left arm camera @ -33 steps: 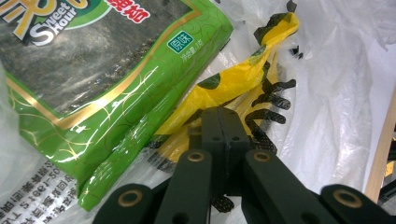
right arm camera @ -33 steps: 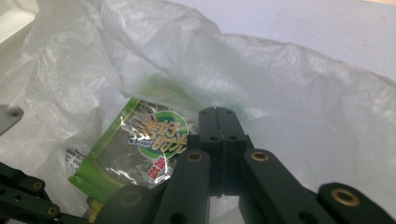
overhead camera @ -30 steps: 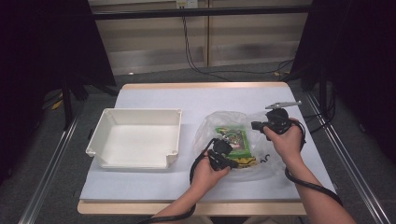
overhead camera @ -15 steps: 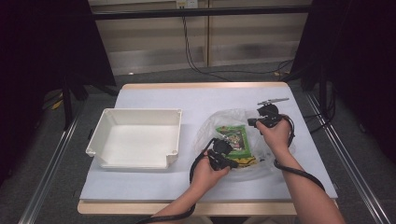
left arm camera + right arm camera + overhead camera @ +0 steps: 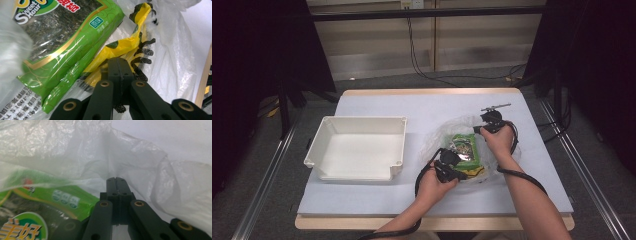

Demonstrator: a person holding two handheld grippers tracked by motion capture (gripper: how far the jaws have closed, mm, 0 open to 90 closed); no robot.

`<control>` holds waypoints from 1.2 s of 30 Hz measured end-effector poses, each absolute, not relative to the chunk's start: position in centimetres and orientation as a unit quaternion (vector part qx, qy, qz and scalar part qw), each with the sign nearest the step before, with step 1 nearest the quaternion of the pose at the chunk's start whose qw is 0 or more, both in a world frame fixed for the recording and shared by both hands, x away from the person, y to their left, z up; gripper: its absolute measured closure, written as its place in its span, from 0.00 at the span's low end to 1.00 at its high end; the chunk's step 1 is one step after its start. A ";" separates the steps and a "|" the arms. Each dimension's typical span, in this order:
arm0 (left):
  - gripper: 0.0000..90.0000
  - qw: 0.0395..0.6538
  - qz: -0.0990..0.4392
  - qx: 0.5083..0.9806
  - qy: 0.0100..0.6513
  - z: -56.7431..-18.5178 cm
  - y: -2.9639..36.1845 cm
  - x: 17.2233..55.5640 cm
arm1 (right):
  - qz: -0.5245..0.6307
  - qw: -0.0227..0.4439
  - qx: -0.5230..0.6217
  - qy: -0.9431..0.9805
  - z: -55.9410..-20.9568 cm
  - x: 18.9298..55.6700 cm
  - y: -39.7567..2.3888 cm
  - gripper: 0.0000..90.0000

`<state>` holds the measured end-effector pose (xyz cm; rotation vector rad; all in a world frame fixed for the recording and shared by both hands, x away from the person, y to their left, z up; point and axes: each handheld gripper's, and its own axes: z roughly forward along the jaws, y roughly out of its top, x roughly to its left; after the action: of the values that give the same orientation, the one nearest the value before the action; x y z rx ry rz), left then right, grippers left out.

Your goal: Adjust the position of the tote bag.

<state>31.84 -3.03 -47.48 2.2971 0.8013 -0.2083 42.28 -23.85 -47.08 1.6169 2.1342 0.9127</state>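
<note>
A clear plastic bag [image 5: 443, 134] lies on the white table, holding a green seaweed snack packet [image 5: 464, 150] and a yellow packet [image 5: 475, 172]. My left gripper [image 5: 463, 176] is at the bag's near edge, jaws shut. In the left gripper view its tips [image 5: 117, 59] lie against the bag film [image 5: 175, 57] over the yellow packet [image 5: 125, 42], with the green packet [image 5: 67, 42] to the left. My right gripper [image 5: 478, 131] is at the bag's far right side, jaws shut. Its tips [image 5: 116, 178] meet a crease of the bag [image 5: 75, 150] beside the green packet [image 5: 50, 192]. I cannot tell if either pinches film.
An empty white tray [image 5: 357, 121] stands left of the bag. The table [image 5: 412, 107] has bare white surface behind and in front of the bag. Its wooden edge [image 5: 203, 80] is near the left gripper. Dark curtains and metal rails flank the table.
My right gripper has come down and to the left, from above the table's right side to the bag's far edge. The left gripper has held still.
</note>
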 end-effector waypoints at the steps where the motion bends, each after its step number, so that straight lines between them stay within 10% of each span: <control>1: 1.00 0.343 -0.080 0.884 0.308 -47.5 -3.0 31.8 | 0.321 0.155 0.563 0.746 -47.2 42.4 -23.9 1.00; 36: 0.99 0.365 -0.048 0.855 0.365 -42.1 -2.0 36.7 | 0.337 0.153 0.547 0.751 -45.3 39.3 -24.3 1.00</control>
<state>36.72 -2.00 -42.13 2.1997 0.9399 -0.1234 39.31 -24.33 -45.26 1.5688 2.1533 0.9679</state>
